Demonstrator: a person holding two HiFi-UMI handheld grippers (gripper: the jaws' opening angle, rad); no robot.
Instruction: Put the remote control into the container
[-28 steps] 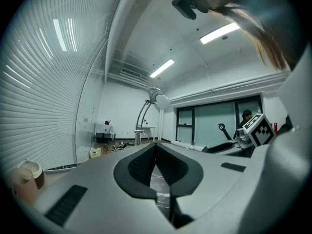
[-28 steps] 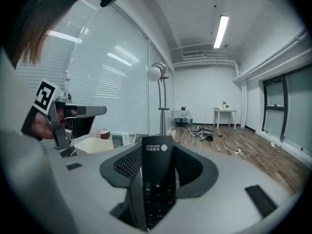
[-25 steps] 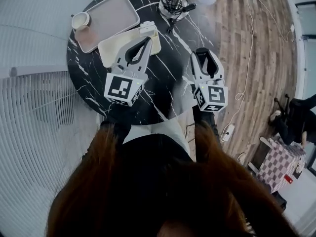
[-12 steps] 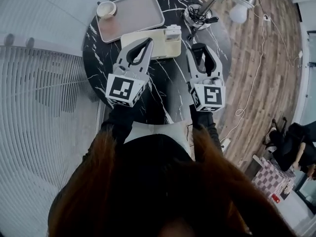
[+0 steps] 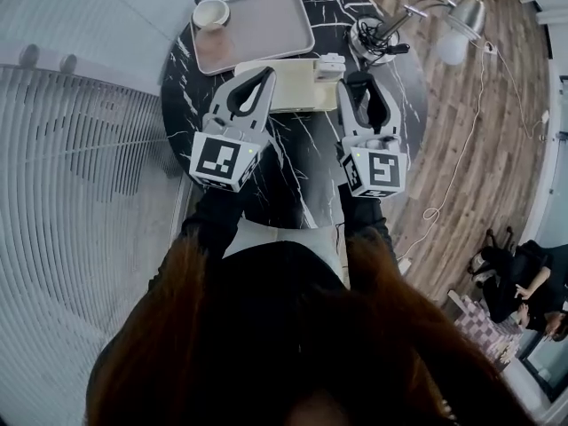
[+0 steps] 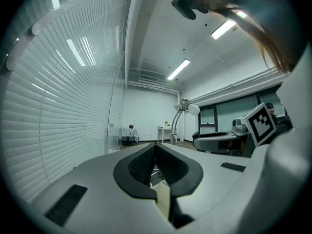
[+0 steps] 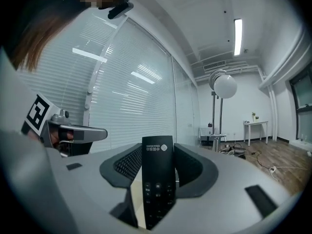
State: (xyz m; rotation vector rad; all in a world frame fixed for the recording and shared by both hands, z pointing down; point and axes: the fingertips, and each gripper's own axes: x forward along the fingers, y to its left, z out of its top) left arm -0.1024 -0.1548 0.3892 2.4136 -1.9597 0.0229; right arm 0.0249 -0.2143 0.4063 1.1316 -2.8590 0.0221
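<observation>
The right gripper (image 5: 364,91) is clamped on a slim black plastic remote control (image 7: 157,179), which stands up between its dark pads (buttons facing the camera). It hangs over the round black marble table (image 5: 311,162), just beside the right end of the shallow cream rectangular container (image 5: 297,87). The left gripper (image 6: 156,146) has its jaws pinched together on nothing, above the container's left end.

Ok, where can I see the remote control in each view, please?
Head view: the remote control is the dark strip between the jaws of the right hand-held gripper, right of centre.
Left gripper view: not visible.
Right gripper view: bottom centre, clamped between the jaws.
Shared landmark: the desk lamp.
</observation>
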